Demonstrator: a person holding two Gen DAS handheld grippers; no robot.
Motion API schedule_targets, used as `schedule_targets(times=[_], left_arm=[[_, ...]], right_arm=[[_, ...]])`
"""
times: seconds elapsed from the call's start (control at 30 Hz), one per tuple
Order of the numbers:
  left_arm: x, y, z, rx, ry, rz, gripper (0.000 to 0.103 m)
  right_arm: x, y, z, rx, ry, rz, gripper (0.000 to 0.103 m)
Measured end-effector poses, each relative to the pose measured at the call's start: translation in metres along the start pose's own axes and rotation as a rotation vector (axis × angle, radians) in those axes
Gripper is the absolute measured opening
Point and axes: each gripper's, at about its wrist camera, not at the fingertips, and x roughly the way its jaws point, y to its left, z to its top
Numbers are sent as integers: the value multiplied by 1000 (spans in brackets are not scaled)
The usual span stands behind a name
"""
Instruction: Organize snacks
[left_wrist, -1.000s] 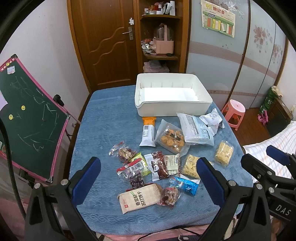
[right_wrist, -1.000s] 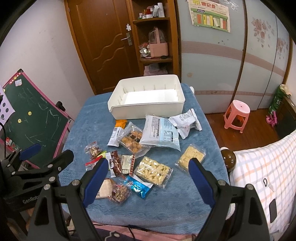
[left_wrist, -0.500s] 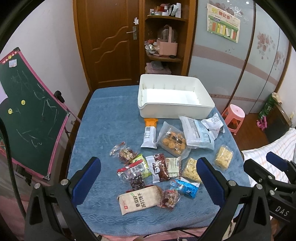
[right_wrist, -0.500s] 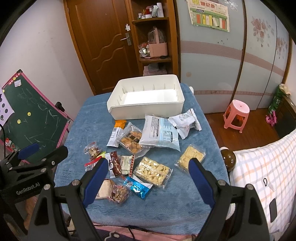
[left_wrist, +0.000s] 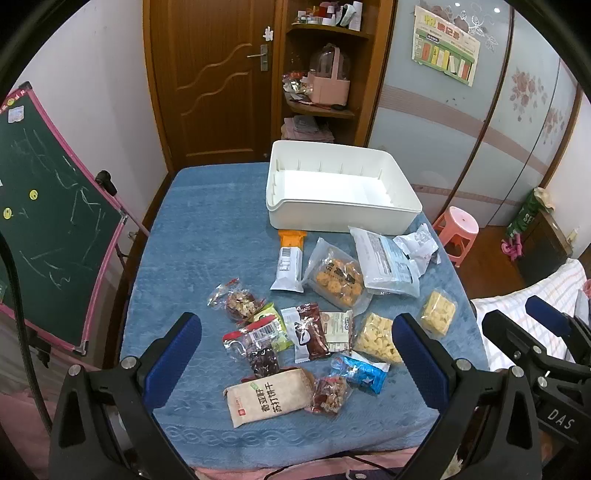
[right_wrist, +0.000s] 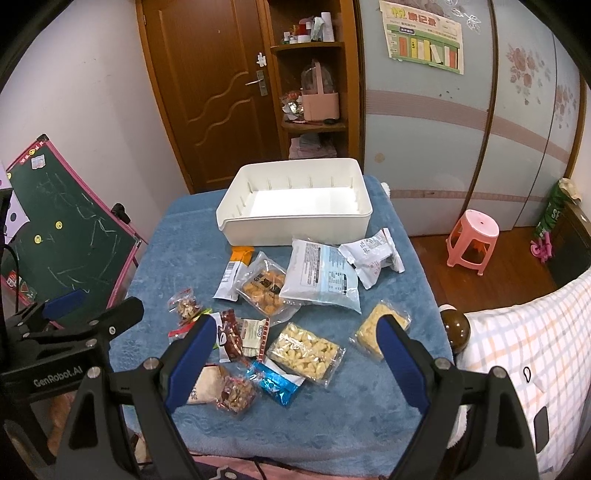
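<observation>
Left gripper (left_wrist: 295, 338) fingers spread wide, right gripper (right_wrist: 295, 334) likewise, both empty

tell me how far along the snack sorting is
Nothing looks done: the white bin shows only its bare floor. Nothing is in hand either; the left gripper and right gripper are both open above the near edge. All the snack packets are left, scattered on the blue tablecloth.

It was a home bedroom: a wooden door (left_wrist: 218, 74), a floral sliding wardrobe (right_wrist: 517, 110), a corner shelf (right_wrist: 314, 85) of household clutter, a child's chalkboard easel (left_wrist: 48, 206), a pink plastic stool (right_wrist: 471, 236) and checked bedding (right_wrist: 517, 332).
</observation>
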Motion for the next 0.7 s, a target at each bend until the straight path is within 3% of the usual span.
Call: schedule_targets(times=[0.27,0.43,0.7], left_arm=[[12,8,5,68,-73,111,103],[29,14,0,111,-41,98,103],[55,27,-20,97,24,25,99]], right_arm=[[10,3,4,-23,21,-3,89],[30,3,2,-68,42,-23,89],[68,4,-18,-107,130,-5,89]])
